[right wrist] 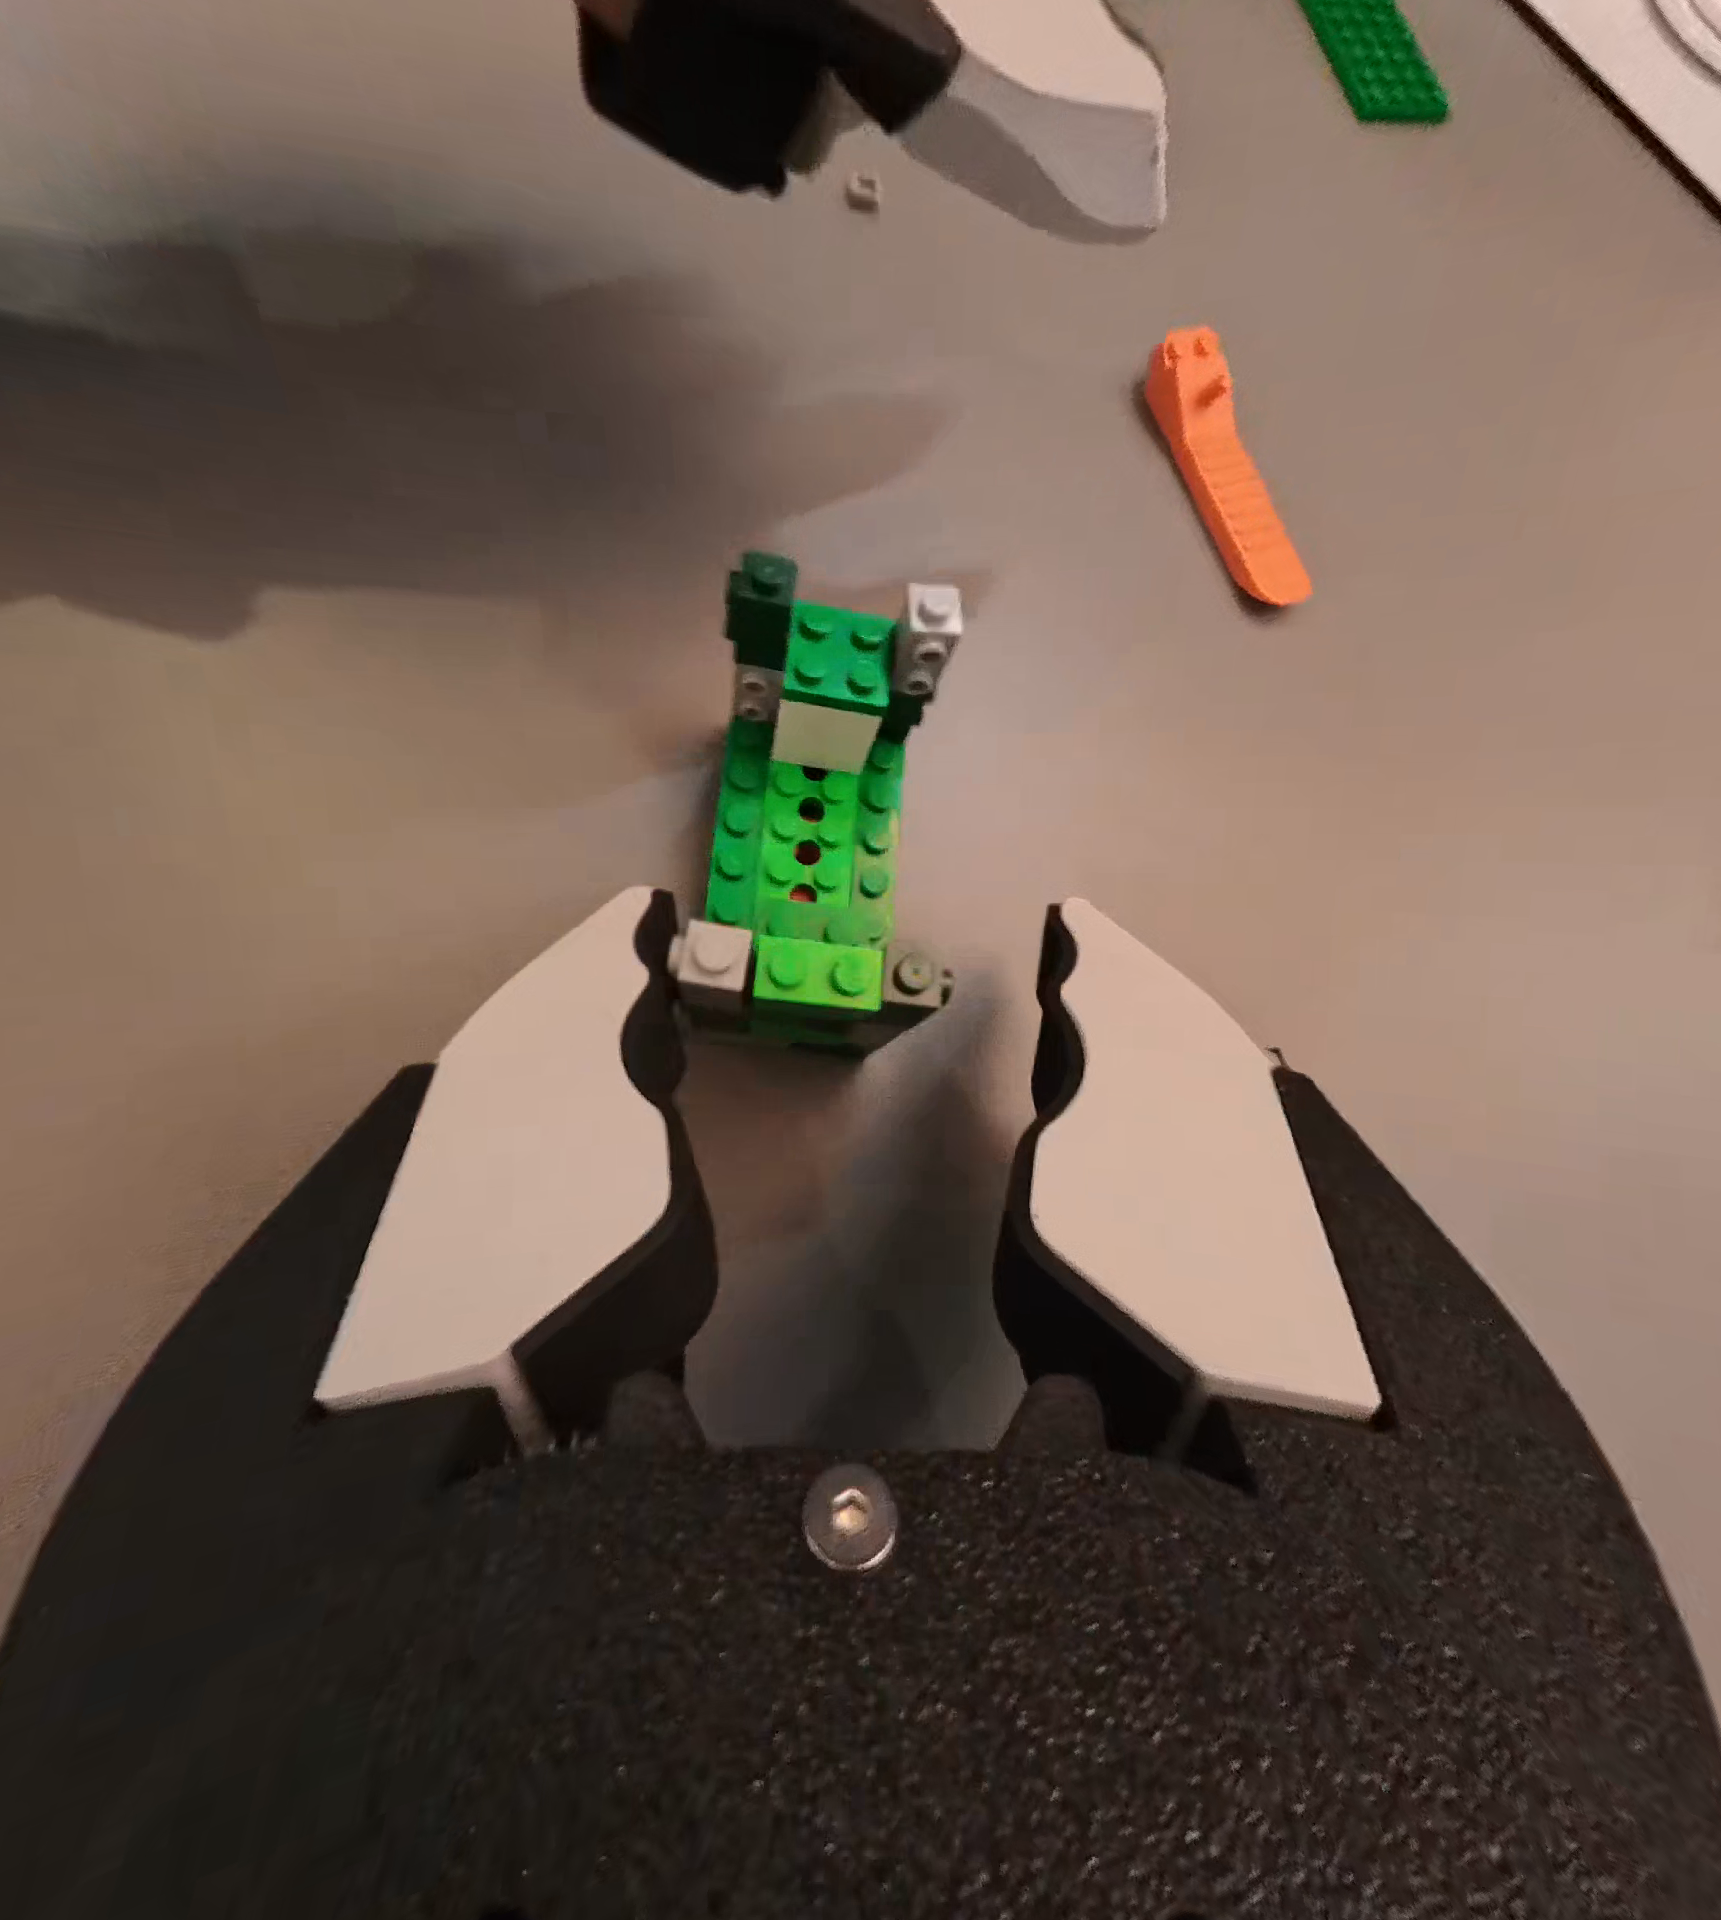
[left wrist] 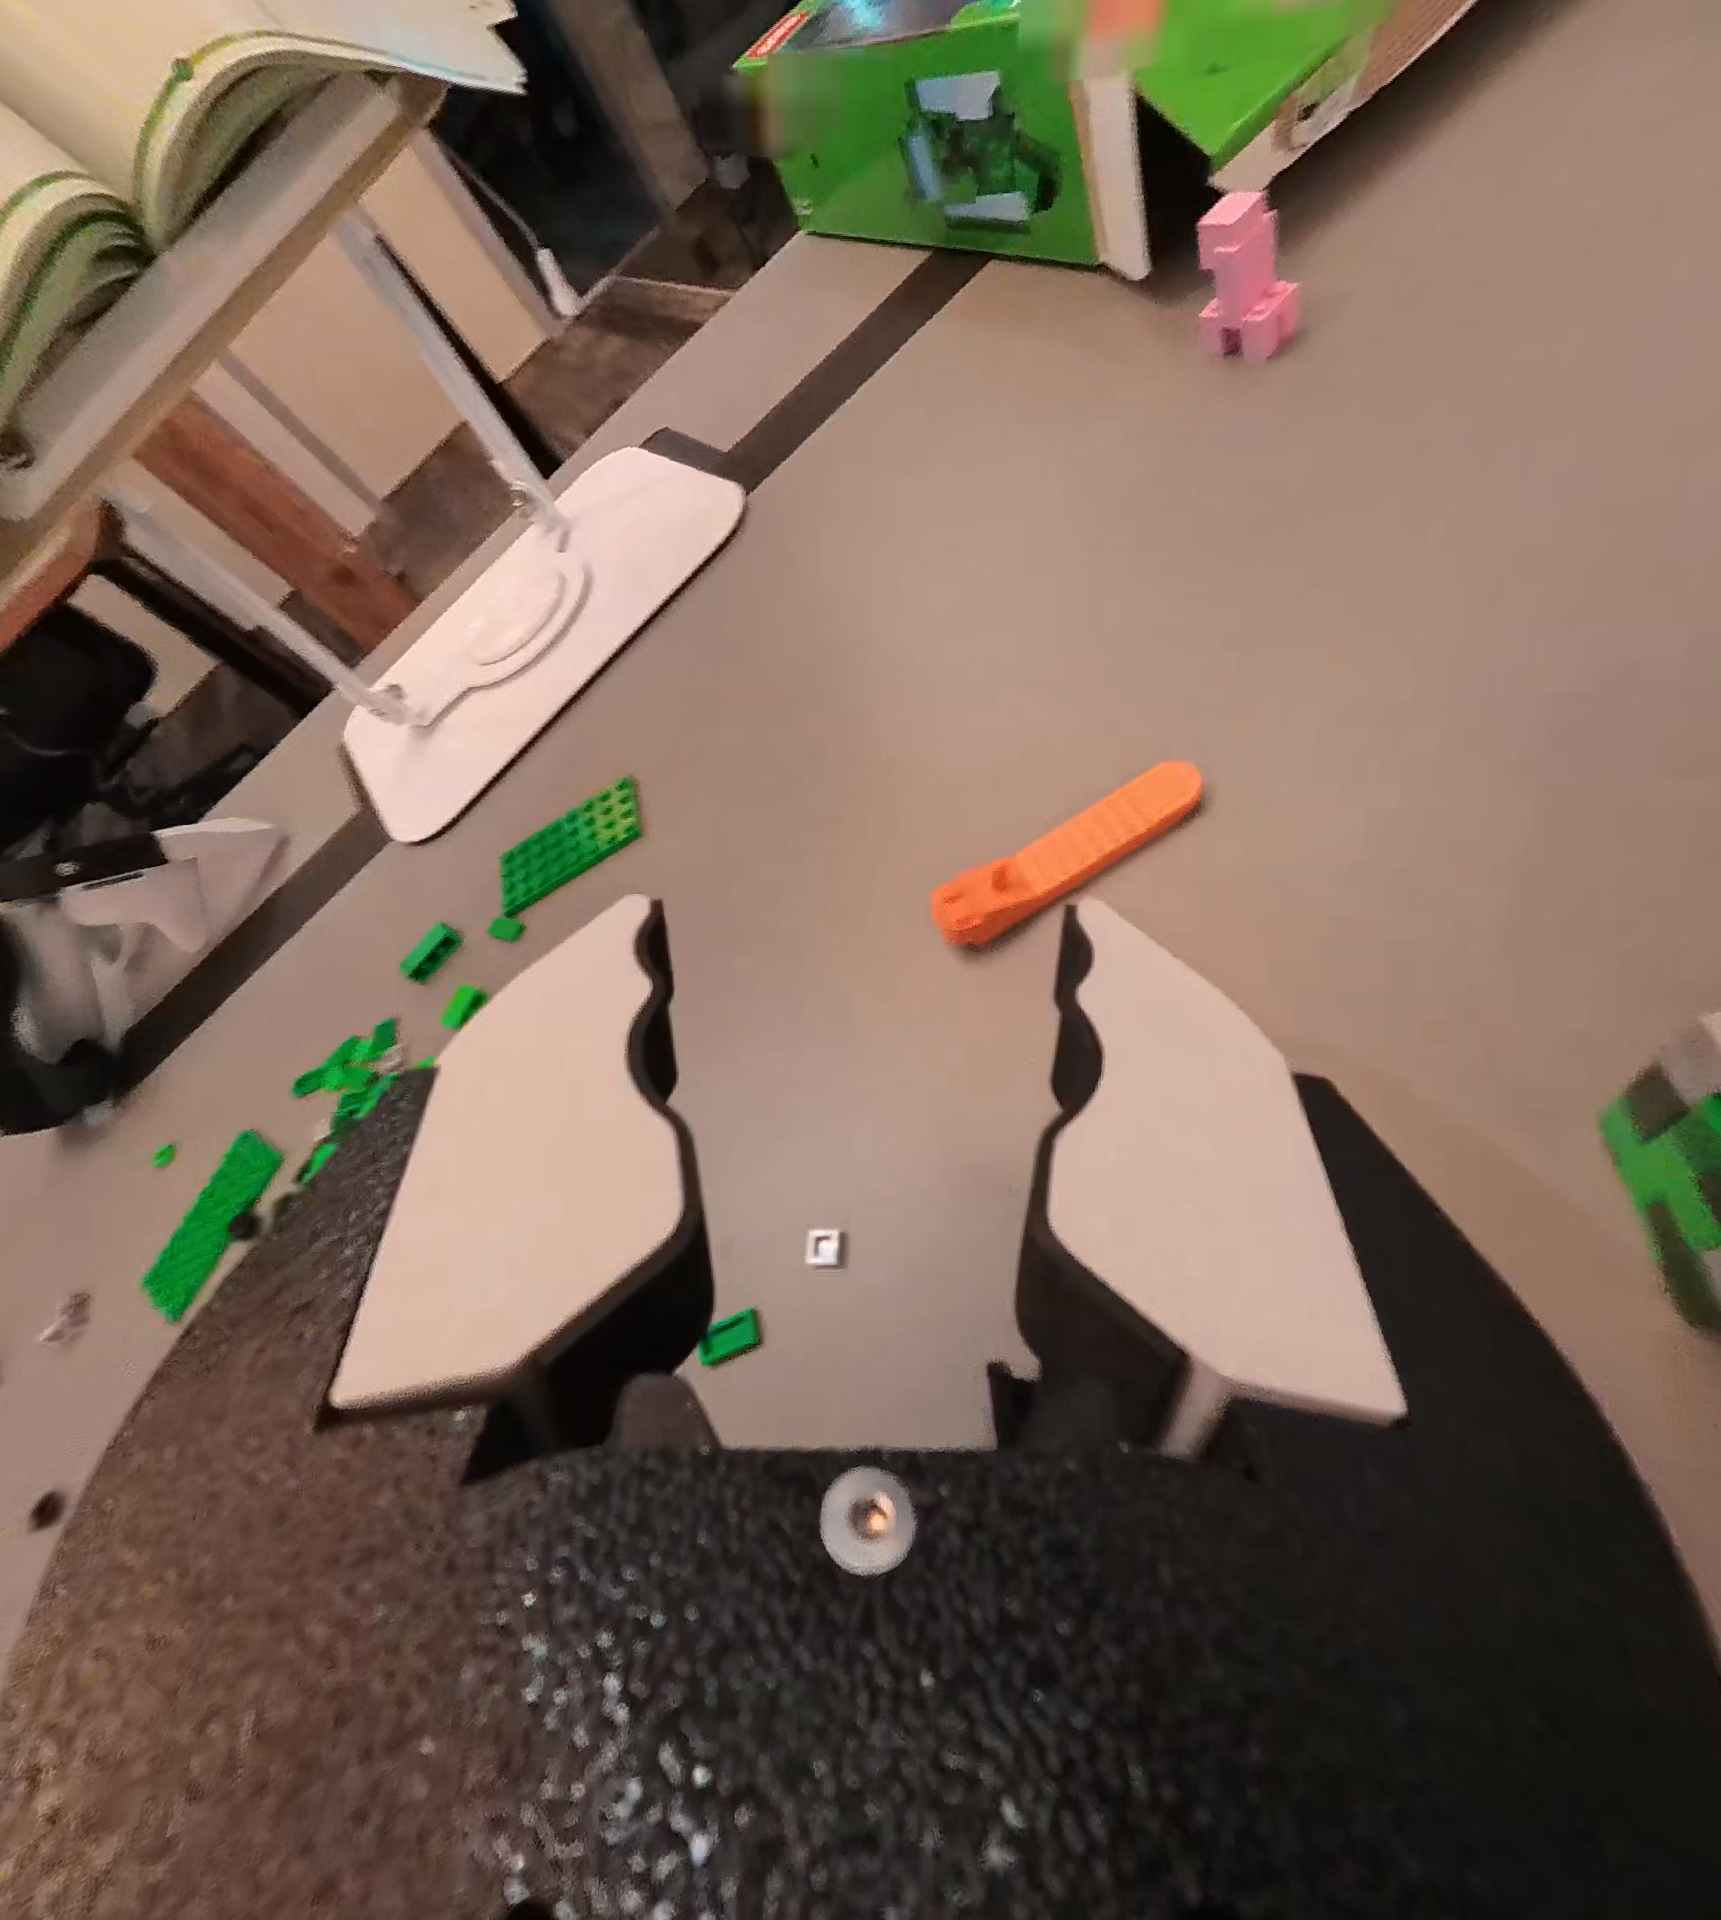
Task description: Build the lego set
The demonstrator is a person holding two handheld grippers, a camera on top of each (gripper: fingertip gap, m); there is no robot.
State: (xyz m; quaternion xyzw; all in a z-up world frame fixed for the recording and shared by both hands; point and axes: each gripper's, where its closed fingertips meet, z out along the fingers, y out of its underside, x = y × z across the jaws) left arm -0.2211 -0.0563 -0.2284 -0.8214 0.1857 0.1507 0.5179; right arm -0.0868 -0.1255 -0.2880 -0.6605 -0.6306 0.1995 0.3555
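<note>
A green and grey lego build (right wrist: 814,821) stands on the grey table just beyond my right gripper (right wrist: 851,920), which is open and empty; its left fingertip sits right beside the build's near grey corner. The build shows at the right edge of the left wrist view (left wrist: 1718,1164). My left gripper (left wrist: 861,914) is open and empty above the table, over a tiny white piece (left wrist: 825,1247) and a small green plate (left wrist: 729,1335). Loose green plates (left wrist: 573,844) and small green pieces (left wrist: 357,1070) lie to its left. The left gripper shows at the top of the right wrist view (right wrist: 939,94).
An orange brick separator (left wrist: 1064,852) lies ahead of the left gripper, also in the right wrist view (right wrist: 1225,478). A pink lego figure (left wrist: 1245,275) and green box (left wrist: 939,145) stand far back. A white stand base (left wrist: 544,644) sits near the table's left edge. The tiny white piece (left wrist: 825,1247) is about 9 cm from my left fingertips and 20 cm from my right. Seen from the right wrist view (right wrist: 870,179) as well.
</note>
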